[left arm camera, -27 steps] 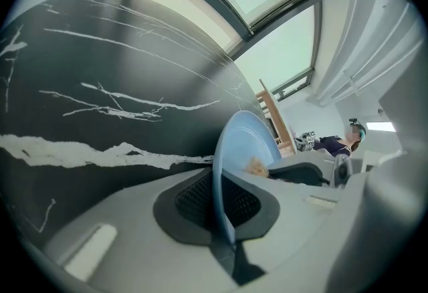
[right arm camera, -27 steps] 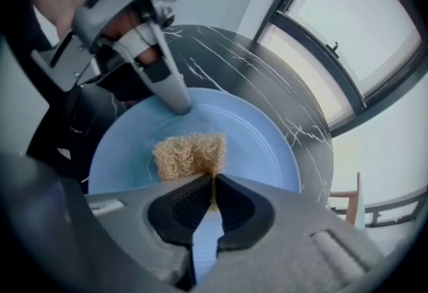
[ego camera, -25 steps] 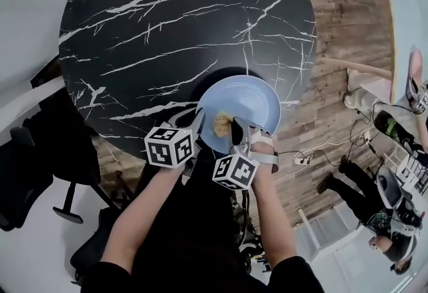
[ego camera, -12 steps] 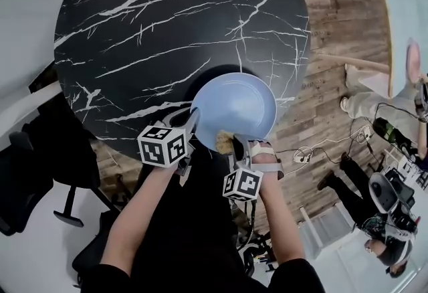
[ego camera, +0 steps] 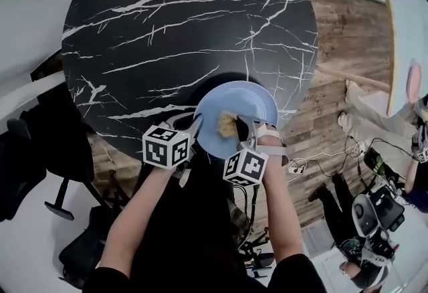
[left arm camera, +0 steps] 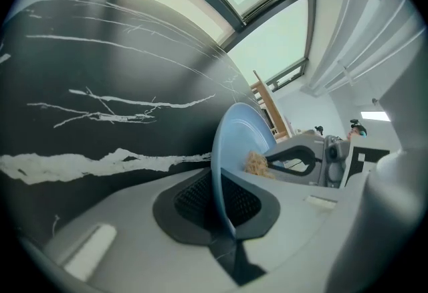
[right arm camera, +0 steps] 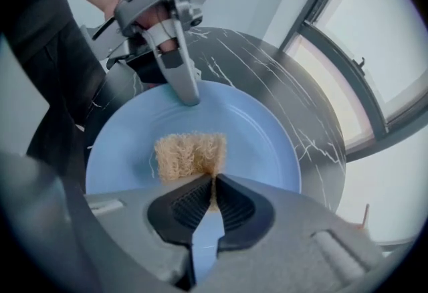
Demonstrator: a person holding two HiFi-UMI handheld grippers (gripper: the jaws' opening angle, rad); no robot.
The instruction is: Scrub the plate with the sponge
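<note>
A light blue plate [ego camera: 239, 111] hangs tilted over the near edge of the black marble table [ego camera: 167, 31]. My left gripper [ego camera: 196, 126] is shut on the plate's [left arm camera: 237, 131] near-left rim, which shows edge-on between its pads. My right gripper [ego camera: 238, 128] is shut on a tan fibrous sponge [ego camera: 227, 123] that lies against the plate's face, near its middle. In the right gripper view the sponge [right arm camera: 189, 155] sticks out past the jaws onto the plate [right arm camera: 261, 131], and the left gripper [right arm camera: 182, 87] clamps the far rim.
The round table fills the upper head view. Beyond its right edge lie a wooden floor [ego camera: 334, 44], cables and other people [ego camera: 374, 218]. A dark office chair [ego camera: 33, 158] stands at the left. A window [right arm camera: 361, 71] lies past the table.
The sponge slid off toward the plate's near rim half a second ago and has now returned to the middle of its face. The left gripper keeps its hold on the rim.
</note>
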